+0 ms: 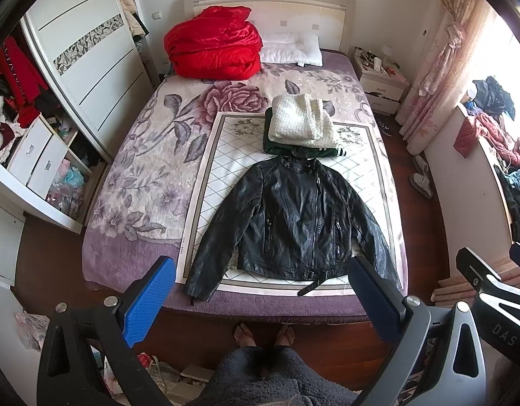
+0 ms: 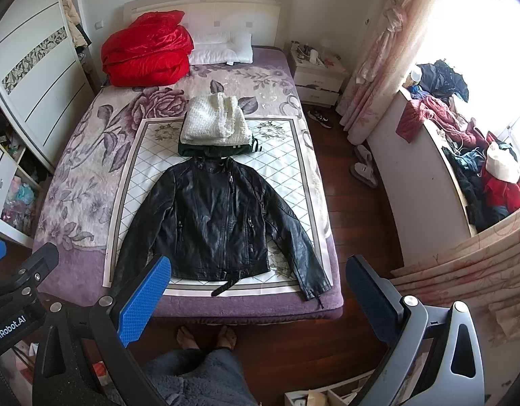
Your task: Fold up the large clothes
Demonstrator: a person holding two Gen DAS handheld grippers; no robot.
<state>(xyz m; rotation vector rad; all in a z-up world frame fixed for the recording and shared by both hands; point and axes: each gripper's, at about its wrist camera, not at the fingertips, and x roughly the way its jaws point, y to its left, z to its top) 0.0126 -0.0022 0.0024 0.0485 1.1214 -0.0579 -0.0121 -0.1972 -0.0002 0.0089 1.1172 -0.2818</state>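
Note:
A black leather jacket [image 1: 293, 223] lies spread flat, front up, sleeves out, on a white diamond-pattern mat [image 1: 222, 165] on the bed; it also shows in the right wrist view [image 2: 216, 223]. Behind its collar sits a folded stack: a white fluffy garment [image 1: 302, 121] on a dark green one [image 1: 276, 147]. My left gripper [image 1: 263, 291] is open and empty, held high above the foot of the bed. My right gripper [image 2: 260, 291] is open and empty, held above the bed's foot edge.
A red quilt [image 1: 214, 44] and white pillow [image 1: 290, 49] lie at the headboard. A wardrobe [image 1: 80, 54] stands left, a nightstand [image 1: 381, 77] and a clothes-covered ledge [image 2: 469, 155] right. Slippers [image 2: 363, 167] lie on the wood floor. The person's feet [image 1: 263, 335] are at the bed's foot.

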